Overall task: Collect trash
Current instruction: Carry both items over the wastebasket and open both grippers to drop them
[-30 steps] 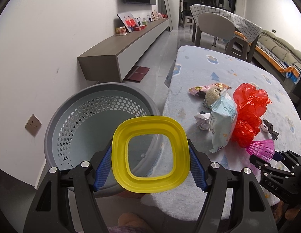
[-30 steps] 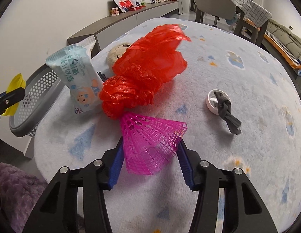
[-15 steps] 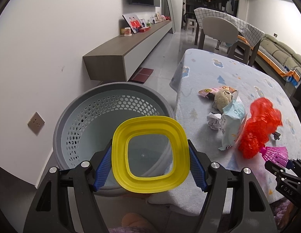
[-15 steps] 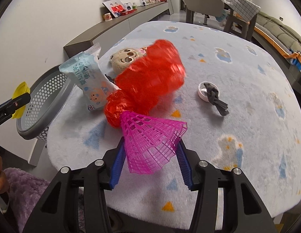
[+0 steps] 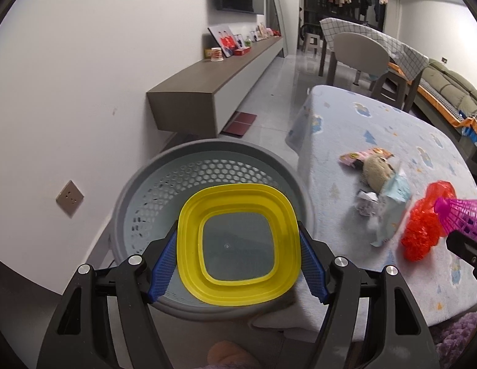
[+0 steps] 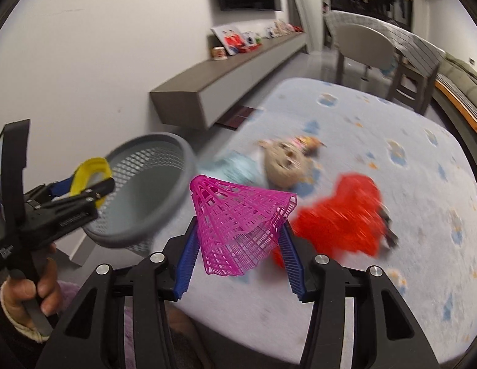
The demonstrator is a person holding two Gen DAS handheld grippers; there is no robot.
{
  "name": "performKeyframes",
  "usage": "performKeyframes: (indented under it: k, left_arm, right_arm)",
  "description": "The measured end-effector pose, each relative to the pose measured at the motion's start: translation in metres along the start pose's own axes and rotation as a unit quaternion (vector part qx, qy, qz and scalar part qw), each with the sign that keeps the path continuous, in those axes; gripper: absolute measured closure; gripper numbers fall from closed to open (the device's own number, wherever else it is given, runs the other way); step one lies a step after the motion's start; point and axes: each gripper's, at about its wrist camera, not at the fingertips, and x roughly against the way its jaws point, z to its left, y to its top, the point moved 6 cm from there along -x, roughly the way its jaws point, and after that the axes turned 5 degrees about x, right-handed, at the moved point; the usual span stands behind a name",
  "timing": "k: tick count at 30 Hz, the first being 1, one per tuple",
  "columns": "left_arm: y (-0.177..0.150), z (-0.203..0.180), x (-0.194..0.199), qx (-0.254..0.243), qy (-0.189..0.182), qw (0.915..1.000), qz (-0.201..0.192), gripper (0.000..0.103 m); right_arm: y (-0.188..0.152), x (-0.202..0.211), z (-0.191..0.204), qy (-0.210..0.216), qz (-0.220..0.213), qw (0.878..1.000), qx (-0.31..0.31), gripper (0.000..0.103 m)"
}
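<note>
My left gripper (image 5: 238, 246) is shut on a yellow square lid with a clear middle (image 5: 189, 252), held over the mouth of the grey perforated basket (image 5: 207, 153). In the right wrist view my right gripper (image 6: 238, 243) is shut on a pink plastic shuttlecock (image 6: 238, 212), raised above the table's left edge, right of the basket (image 6: 173, 206). The left gripper (image 6: 81, 190) with the yellow lid (image 6: 90, 169) shows there too, gripped by a hand. A red plastic bag (image 6: 339, 218), a light blue wrapper (image 5: 392, 203), a crumpled paper (image 5: 366, 204) and a beige snack pack (image 5: 376, 169) lie on the table.
The table wears a pale blue fleece cover (image 5: 376, 117) with small prints. A low grey wall cabinet (image 5: 213, 83) with photos runs along the white wall. Beyond the table stand a chair (image 5: 358, 55), a checked table and a sofa (image 5: 453, 98).
My right gripper lifted the pink shuttlecock off the table and swung it left toward the basket. My left gripper drifted farther over the basket mouth with the yellow lid.
</note>
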Motion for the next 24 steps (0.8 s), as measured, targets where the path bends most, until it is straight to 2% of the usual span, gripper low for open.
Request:
performKeyframes:
  k: [8, 15, 18, 22, 24]
  left_arm:
    - [0.018, 0.045, -0.018, 0.033, 0.034, 0.9989, 0.001, 0.034]
    - [0.012, 0.073, -0.046, 0.058, 0.044, 0.9967, 0.035, 0.032]
    - [0.010, 0.080, -0.052, 0.068, 0.045, 0.9957, 0.044, 0.031]
    - [0.007, 0.088, -0.055, 0.077, 0.052, 0.9946, 0.045, 0.021]
    - [0.007, 0.090, -0.055, 0.082, 0.055, 0.9941, 0.045, 0.018]
  right_arm:
    - [0.042, -0.065, 0.067, 0.062, 0.022, 0.997, 0.050, 0.054]
    - [0.059, -0.115, 0.105, 0.094, 0.048, 0.992, 0.072, 0.054]
    - [0.063, -0.127, 0.113, 0.098, 0.048, 0.991, 0.076, 0.048]
    - [0.065, -0.132, 0.116, 0.098, 0.042, 0.991, 0.083, 0.037]
    - [0.066, -0.132, 0.114, 0.094, 0.039, 0.991, 0.082, 0.036]
